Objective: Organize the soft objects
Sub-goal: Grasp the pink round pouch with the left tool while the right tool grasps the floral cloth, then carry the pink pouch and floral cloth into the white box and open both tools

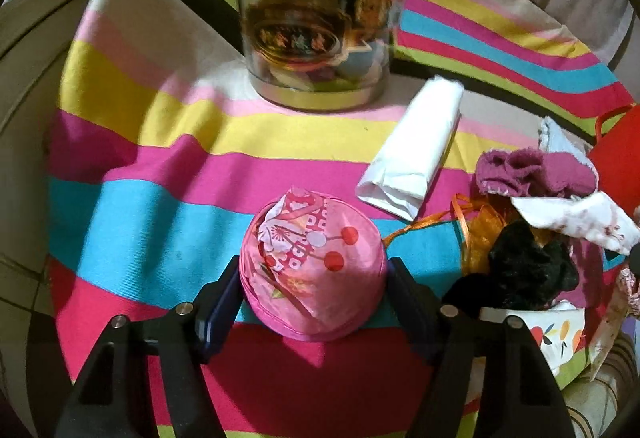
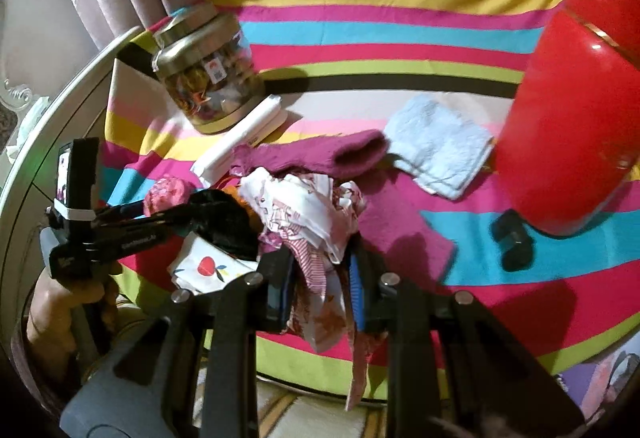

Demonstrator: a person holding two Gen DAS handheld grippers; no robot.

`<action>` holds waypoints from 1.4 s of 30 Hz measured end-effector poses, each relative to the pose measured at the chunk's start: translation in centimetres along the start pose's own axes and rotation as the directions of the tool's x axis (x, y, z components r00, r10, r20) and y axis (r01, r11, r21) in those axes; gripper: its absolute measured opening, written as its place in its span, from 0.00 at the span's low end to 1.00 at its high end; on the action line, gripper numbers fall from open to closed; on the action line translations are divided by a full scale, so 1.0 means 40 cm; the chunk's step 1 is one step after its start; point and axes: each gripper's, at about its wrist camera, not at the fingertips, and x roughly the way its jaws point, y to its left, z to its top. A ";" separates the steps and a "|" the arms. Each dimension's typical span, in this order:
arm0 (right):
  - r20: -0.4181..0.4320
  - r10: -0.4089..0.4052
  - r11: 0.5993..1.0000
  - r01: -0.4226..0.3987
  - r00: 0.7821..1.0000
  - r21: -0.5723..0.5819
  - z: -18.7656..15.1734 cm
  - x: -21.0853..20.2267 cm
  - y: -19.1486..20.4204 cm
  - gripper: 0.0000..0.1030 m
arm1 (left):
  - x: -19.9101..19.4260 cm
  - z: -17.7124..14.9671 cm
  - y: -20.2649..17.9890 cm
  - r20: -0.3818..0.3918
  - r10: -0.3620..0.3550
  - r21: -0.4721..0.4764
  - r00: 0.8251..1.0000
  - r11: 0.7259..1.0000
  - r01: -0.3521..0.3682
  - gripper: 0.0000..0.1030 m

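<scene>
Here we note the left tongs (image 1: pixel 314 302) set around a round pink pouch (image 1: pixel 314 270), both fingers against its sides, on the striped cloth (image 1: pixel 160 166) covering the worktop. The right tongs (image 2: pixel 322 292) are nearly closed, pinching a white patterned cloth (image 2: pixel 308 210) whose printed tail hangs below the jaws. Just beyond lies the pile: a black fabric piece (image 1: pixel 532 262), an orange ribbon (image 1: pixel 460 214), a magenta knit (image 2: pixel 316 154). Beside the pile we see a folded white packet (image 1: pixel 416 150) and a pale blue towel (image 2: pixel 438 144). Farther back stands a lidded glass jar (image 1: pixel 320 34). A red bowl (image 2: pixel 572 126) sits at the right.
</scene>
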 end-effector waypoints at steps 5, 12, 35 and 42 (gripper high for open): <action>0.027 -0.016 1.000 0.015 1.000 0.010 -0.014 -0.033 -0.023 0.26 | -0.071 -0.012 0.008 0.077 0.035 -0.022 0.996 0.999 -0.033 0.68; 0.056 -0.040 0.999 0.038 0.998 0.037 -0.036 -0.079 -0.066 0.26 | -0.174 -0.031 0.000 0.147 0.015 -0.044 0.989 0.999 -0.008 0.68; 0.126 -0.188 0.959 0.154 0.974 0.239 -0.165 -0.337 -0.346 0.26 | -0.345 -0.136 -0.411 0.137 -0.306 0.172 0.942 0.944 0.281 0.68; 0.117 -0.276 0.917 0.225 0.954 0.329 -0.233 -0.425 -0.474 0.26 | -0.375 -0.178 -0.571 0.088 -0.385 0.275 0.919 0.896 0.349 0.68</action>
